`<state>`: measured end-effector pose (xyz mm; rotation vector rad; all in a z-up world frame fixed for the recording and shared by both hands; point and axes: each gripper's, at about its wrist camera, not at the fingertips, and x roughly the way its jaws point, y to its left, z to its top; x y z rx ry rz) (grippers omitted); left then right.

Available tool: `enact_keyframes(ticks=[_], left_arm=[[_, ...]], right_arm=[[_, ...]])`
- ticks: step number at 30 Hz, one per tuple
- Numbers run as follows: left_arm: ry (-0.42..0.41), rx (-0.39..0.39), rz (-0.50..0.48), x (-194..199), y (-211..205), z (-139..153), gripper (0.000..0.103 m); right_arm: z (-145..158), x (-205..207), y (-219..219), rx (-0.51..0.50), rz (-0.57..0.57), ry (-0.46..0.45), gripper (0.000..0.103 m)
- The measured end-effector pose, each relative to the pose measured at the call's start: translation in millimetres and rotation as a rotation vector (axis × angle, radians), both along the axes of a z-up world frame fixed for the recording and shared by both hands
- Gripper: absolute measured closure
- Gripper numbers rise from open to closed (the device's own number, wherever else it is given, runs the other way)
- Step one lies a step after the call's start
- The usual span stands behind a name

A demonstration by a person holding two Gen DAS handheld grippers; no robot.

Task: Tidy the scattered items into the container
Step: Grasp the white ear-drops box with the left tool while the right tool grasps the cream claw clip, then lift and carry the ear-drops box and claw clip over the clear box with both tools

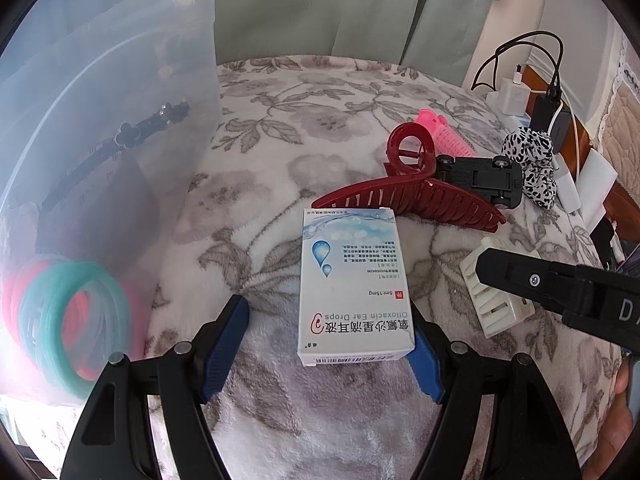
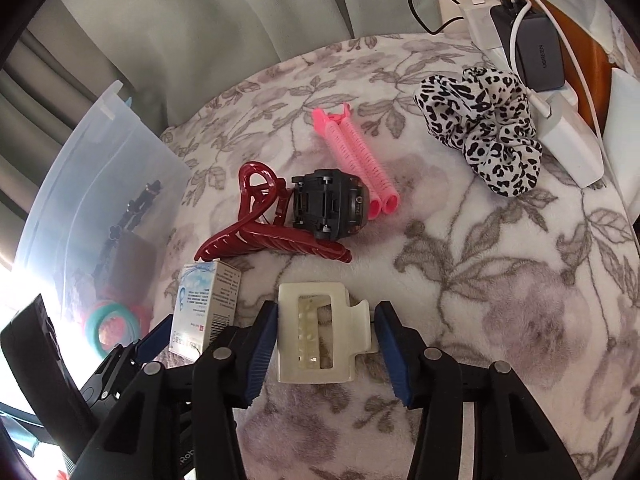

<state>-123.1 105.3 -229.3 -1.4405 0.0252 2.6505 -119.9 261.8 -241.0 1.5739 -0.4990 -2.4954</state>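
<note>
My left gripper (image 1: 326,344) is open, its blue pads on either side of a white ear-drops box (image 1: 352,284) lying on the floral blanket; the right pad touches the box edge. My right gripper (image 2: 326,344) is open around a cream hair claw (image 2: 316,336), also seen in the left wrist view (image 1: 496,300). A dark red hair claw (image 2: 260,236), an overturned black toy car (image 2: 328,204), pink hair rollers (image 2: 356,156) and a leopard scrunchie (image 2: 480,128) lie beyond. The clear plastic container (image 1: 100,140) stands at the left, holding teal and pink rings (image 1: 76,312) and a black flower headband (image 1: 132,136).
Chargers, a power strip and cables (image 2: 532,52) crowd the far right edge by the wooden headboard. Green curtains (image 2: 200,20) hang behind. The blanket (image 2: 500,280) stretches to the right of the cream claw.
</note>
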Motion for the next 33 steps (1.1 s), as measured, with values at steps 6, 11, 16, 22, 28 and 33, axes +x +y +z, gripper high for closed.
enact_keyframes(ticks=[6,11,16,22,28,33], left_arm=[[0.001,-0.002,-0.008,-6,-2,0,0.031],[0.008,-0.003,-0.012,-5,-1,1,0.040],[0.011,0.004,-0.015,-4,-2,2,0.054],[0.007,0.028,-0.019,-2,-5,4,0.055],[0.018,0.046,-0.033,6,-3,11,0.056],[0.027,0.062,-0.051,15,1,19,0.056]], right_arm=[[-1,3,-6,0.039,0.007,-0.002,0.048],[-1,7,-4,0.031,-0.002,-0.009,0.048],[-1,10,-3,0.024,-0.012,-0.015,0.050],[0,16,-1,0.015,-0.023,-0.024,0.050],[2,23,3,-0.018,-0.040,-0.030,0.052],[3,30,7,-0.044,-0.056,-0.028,0.053]])
